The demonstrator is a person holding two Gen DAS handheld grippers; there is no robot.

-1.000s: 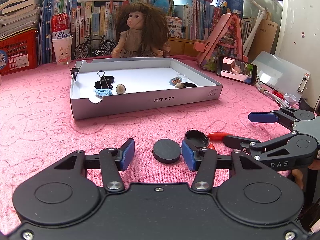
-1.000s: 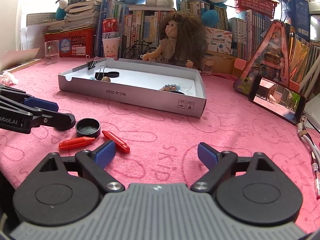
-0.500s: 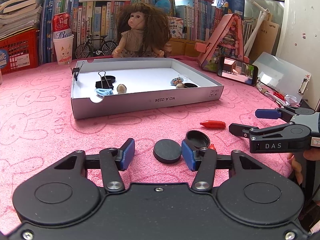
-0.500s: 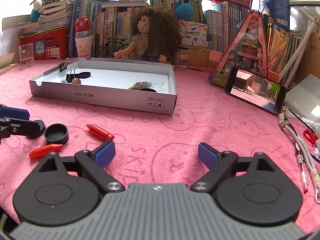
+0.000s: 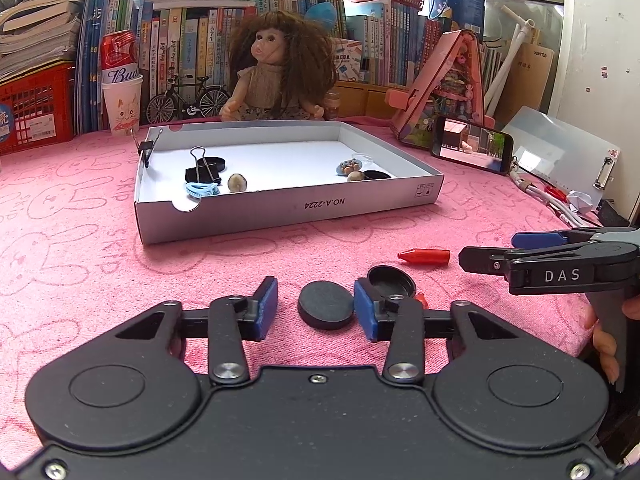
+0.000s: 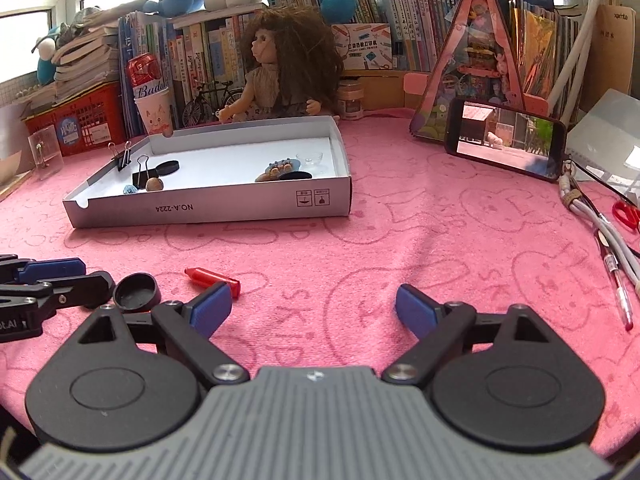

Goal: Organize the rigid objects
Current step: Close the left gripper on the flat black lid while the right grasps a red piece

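Pink cloth with rabbit outlines covered the surface. The left gripper had its jaws closing around a flat black disc lying on the cloth; the blue pad on one side touched the disc, the other still stood clear of it. Just beyond lay a black cap with its hollow side up and a red crayon. The right gripper hovered with jaws spread wide and nothing between them, the crayon near its left pad. Farther back sat a white box lid holding binder clips, a blue hair clip and small trinkets.
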